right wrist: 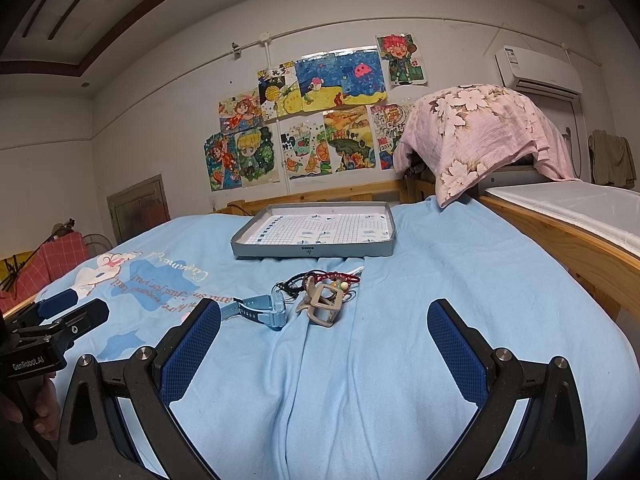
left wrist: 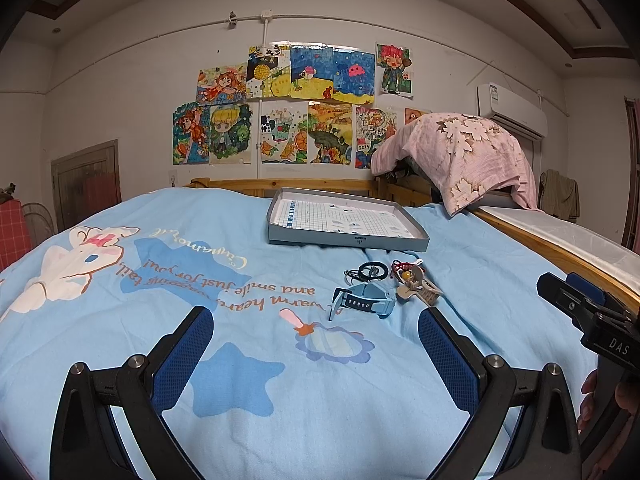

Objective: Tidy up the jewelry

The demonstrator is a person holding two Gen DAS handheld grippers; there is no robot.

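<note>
My left tongs [left wrist: 316,344] and right tongs [right wrist: 324,336] both stand wide open with nothing between the pads, hovering low over the bed [right wrist: 440,280]. The jewelry sits in a small heap on the blue cover, just short of the grey tray [right wrist: 314,254], which holds only its printed paper liner. Nearest me is the blue watch [left wrist: 362,300]; its strap looks soft and springy, so I'd judge the stiff case the safer place to pinch. Beside it lies a tan hair clip [right wrist: 324,304], rigid and light, easy to take across its body. Behind them, black cords [left wrist: 370,271] and a red braided bracelet [right wrist: 340,278] are tangled together; they look limp and may drag their neighbours along when lifted. I can't tell how many separate cords there are, nor what the small bead belongs to.
</note>
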